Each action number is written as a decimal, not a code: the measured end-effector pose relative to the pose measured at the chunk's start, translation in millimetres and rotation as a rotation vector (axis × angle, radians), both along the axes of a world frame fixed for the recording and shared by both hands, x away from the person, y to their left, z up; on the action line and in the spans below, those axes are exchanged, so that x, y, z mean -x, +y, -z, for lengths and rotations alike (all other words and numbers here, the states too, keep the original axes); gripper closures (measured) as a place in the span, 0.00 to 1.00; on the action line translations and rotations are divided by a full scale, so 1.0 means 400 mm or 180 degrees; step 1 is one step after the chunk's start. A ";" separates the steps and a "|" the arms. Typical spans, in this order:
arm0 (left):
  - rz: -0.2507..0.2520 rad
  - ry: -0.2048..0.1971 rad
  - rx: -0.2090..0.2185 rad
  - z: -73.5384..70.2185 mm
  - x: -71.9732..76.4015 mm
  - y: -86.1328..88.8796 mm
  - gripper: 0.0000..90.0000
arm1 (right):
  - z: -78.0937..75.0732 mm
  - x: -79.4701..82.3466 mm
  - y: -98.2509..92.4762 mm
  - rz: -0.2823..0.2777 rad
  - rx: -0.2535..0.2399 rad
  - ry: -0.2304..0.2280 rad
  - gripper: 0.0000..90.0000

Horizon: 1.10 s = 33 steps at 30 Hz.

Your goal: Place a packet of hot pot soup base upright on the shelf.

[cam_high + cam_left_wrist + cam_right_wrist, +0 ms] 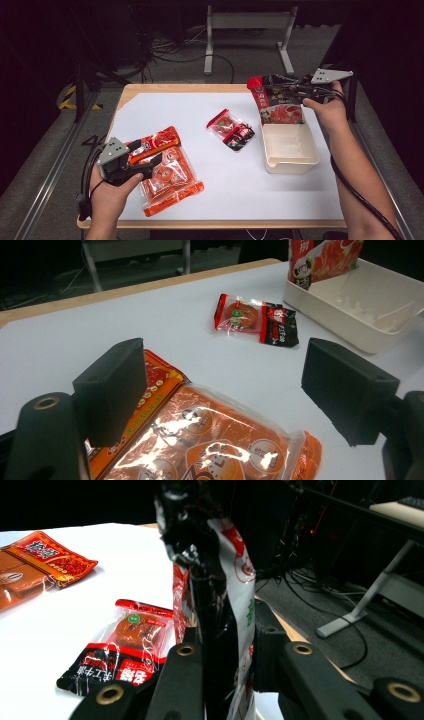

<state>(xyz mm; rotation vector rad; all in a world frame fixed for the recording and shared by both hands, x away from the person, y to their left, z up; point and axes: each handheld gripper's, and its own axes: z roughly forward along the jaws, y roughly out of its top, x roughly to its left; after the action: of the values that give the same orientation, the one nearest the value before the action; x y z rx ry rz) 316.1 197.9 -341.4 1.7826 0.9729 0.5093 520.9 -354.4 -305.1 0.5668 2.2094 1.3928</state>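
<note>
Overhead, the right gripper reaches leftward from a raised hand at the table's far right edge, jaws clamped on the top of a red-and-black snack bag. The bag hangs upright with its lower end inside the cream tray, apparently touching the floor of it, though the contact is hard to see. The left gripper, held low in a hand at the near left, hovers with jaws wide apart over an orange cracker pack, gripping nothing.
</note>
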 end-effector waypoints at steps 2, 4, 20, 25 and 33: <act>0.0007 0.0003 0.0007 0.000 0.000 -0.001 0.22 | 0.004 0.000 -0.002 0.0000 -0.0007 0.0015 0.87; 0.0007 0.0001 0.0010 -0.001 -0.002 -0.002 0.22 | 0.011 0.001 -0.005 0.0015 -0.0028 0.0041 0.86; 0.0155 -0.0005 0.0007 -0.002 -0.030 -0.032 0.22 | 0.051 0.024 -0.029 0.0281 0.0052 0.0247 0.84; 0.0211 0.0012 0.0017 0.000 -0.044 -0.046 0.22 | 0.064 0.036 -0.045 0.0351 0.0063 0.0291 0.84; 0.0315 -0.0004 0.0029 -0.002 -0.061 -0.070 0.22 | 0.089 0.047 -0.071 0.0584 0.0050 0.0446 0.86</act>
<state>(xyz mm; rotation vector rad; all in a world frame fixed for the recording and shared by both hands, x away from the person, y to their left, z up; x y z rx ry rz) 340.5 169.9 -340.6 1.8122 0.8800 0.4432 502.3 -382.8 -340.7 0.8620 2.2094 1.2746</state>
